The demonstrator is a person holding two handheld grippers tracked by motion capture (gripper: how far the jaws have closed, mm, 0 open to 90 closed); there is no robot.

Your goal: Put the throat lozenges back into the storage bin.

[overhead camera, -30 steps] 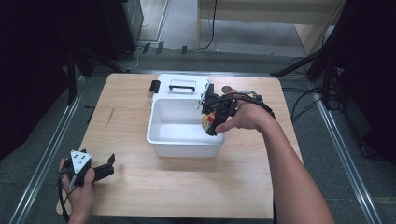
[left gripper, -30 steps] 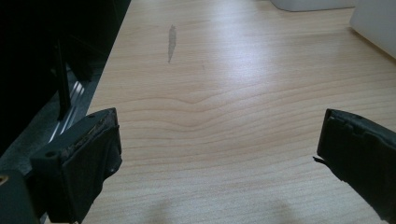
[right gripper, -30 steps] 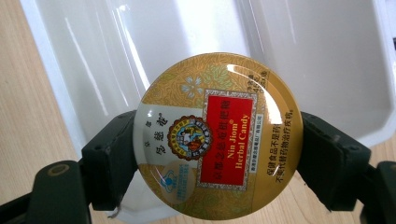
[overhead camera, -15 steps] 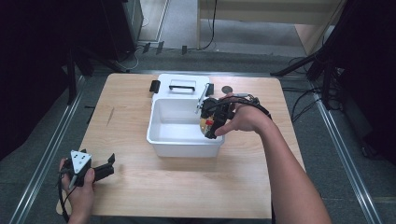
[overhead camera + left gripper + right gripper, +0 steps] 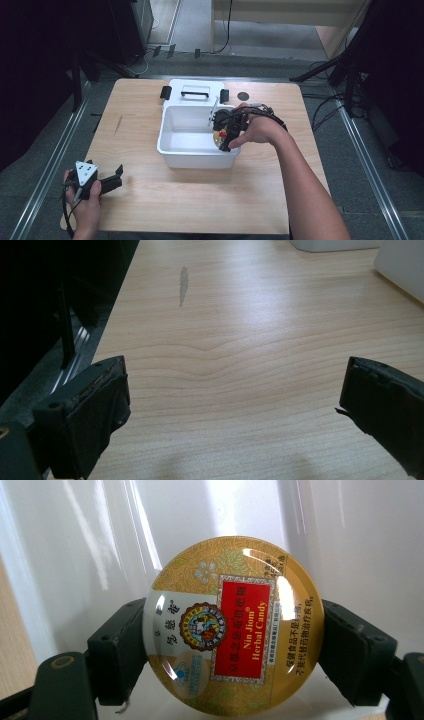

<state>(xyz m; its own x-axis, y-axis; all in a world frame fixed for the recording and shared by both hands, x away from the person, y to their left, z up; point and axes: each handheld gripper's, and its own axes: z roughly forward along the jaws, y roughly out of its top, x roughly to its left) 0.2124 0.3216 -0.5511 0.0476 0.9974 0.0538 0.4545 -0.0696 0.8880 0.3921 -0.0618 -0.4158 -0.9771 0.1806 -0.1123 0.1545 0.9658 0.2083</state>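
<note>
Fingers of right gripper (image 5: 234, 645) clamp candy tin (image 5: 234, 626); left gripper (image 5: 235, 410) fingers spread wide, empty

Left tool (image 5: 109, 179) agape, right tool (image 5: 223, 139) clamped.

The only readable writing sits on the round gold tin (image 5: 232, 627) clamped between the two jaws of the right claw (image 5: 232, 652). Its red panel (image 5: 241, 630) carries "Nin Jiom" with a registered mark and "Herbal Candy" in gold letters, turned sideways, beside a column of Chinese characters. More Chinese characters run along the tin's white band and near its gold rim, too small to make out.
</note>
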